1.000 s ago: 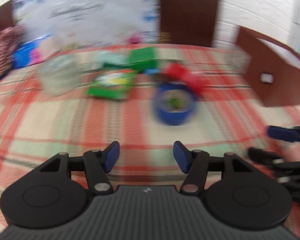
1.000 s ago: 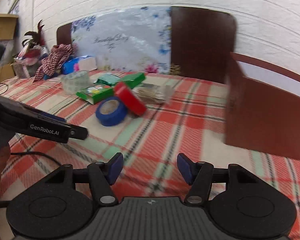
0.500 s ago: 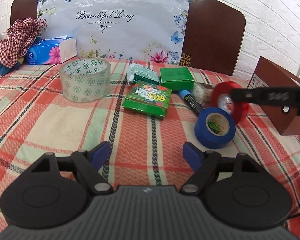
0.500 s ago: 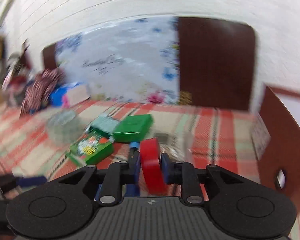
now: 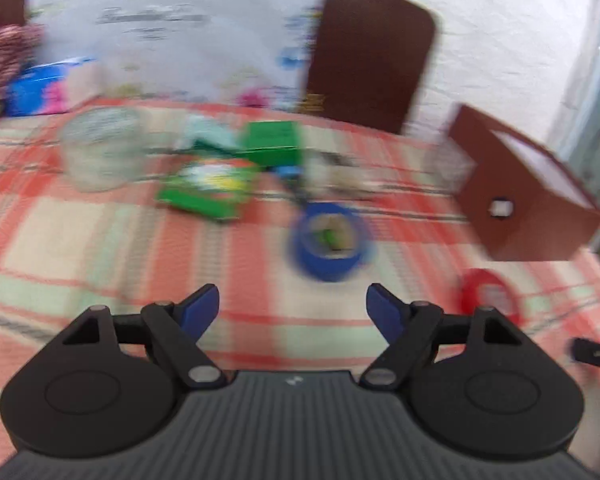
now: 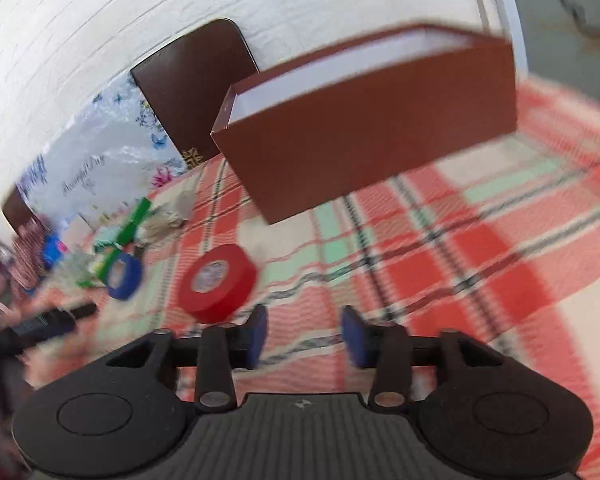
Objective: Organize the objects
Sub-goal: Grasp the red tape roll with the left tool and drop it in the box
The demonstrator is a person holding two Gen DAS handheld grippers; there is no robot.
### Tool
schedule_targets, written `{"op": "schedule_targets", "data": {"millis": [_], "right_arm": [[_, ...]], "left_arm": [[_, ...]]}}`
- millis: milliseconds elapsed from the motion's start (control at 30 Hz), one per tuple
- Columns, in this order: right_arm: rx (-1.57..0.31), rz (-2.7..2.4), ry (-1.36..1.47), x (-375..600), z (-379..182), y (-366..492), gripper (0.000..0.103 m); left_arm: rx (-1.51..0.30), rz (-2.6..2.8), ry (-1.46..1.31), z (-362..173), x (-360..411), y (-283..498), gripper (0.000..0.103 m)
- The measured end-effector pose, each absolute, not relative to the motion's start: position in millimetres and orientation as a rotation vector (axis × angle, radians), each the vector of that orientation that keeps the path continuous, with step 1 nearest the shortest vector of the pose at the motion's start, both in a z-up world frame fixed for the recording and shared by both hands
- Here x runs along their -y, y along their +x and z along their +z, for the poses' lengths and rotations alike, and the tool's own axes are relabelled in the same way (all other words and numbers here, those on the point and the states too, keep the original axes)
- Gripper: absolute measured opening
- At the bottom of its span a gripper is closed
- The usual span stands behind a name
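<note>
A red tape roll (image 6: 217, 283) lies flat on the plaid cloth, just left of and beyond my right gripper (image 6: 303, 335), which is open and empty. The roll also shows in the left wrist view (image 5: 490, 295), at the right. A brown open box (image 6: 364, 128) with a white inside stands beyond it; it shows in the left wrist view (image 5: 524, 196) too. A blue tape roll (image 5: 329, 242) lies ahead of my left gripper (image 5: 293, 312), which is open and empty. The blue roll appears at the left in the right wrist view (image 6: 123, 274).
Green boxes (image 5: 210, 190), a clear tape roll (image 5: 100, 152), a crumpled clear wrapper (image 5: 340, 176) and a blue tissue pack (image 5: 40, 88) lie further back. A dark headboard (image 5: 364, 76) and a floral sheet (image 5: 160, 36) stand against the white brick wall.
My right gripper had closed on the red tape roll, carried it right toward the brown box, and has opened; the roll now lies on the cloth. The left gripper has swung slightly.
</note>
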State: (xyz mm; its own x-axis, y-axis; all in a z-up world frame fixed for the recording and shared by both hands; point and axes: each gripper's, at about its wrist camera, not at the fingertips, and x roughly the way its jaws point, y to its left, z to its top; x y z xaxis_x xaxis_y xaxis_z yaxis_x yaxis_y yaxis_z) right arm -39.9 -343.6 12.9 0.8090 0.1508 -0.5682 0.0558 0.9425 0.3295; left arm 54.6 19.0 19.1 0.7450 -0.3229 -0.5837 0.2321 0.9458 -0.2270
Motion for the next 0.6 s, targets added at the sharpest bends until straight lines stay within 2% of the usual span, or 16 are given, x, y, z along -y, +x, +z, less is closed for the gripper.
{"op": "schedule_targets", "data": {"millis": [167, 233, 333, 367, 433, 533, 567, 600], "right_arm": [[-0.651, 0.171, 0.101, 308, 8, -26, 0.059], [-0.658, 0.204, -0.022, 287, 4, -10, 0.066], [-0.633, 0.251, -0.176, 265, 0, 14, 0.070], [-0.632, 0.274, -0.191, 261, -2, 22, 0.071], [-0.629, 0.318, -0.194, 255, -5, 34, 0.071], [-0.625, 0.338, -0.151, 260, -4, 39, 0.071], [-0.614, 0.340, -0.127, 265, -3, 37, 0.071], [-0.590, 0.333, -0.108, 269, 0, 32, 0.071]], "left_arm": [[-0.777, -0.498, -0.043, 36, 70, 73, 0.076], [-0.857, -0.518, -0.060, 34, 93, 86, 0.072], [-0.954, -0.500, -0.022, 24, 118, 98, 0.063], [-0.973, -0.493, -0.028, 18, 120, 98, 0.062], [-0.977, -0.507, -0.089, 15, 115, 99, 0.051], [-0.982, -0.498, -0.114, 18, 112, 98, 0.047], [-0.976, -0.492, -0.112, 23, 112, 95, 0.040], [-0.959, -0.495, -0.105, 31, 112, 92, 0.038]]}}
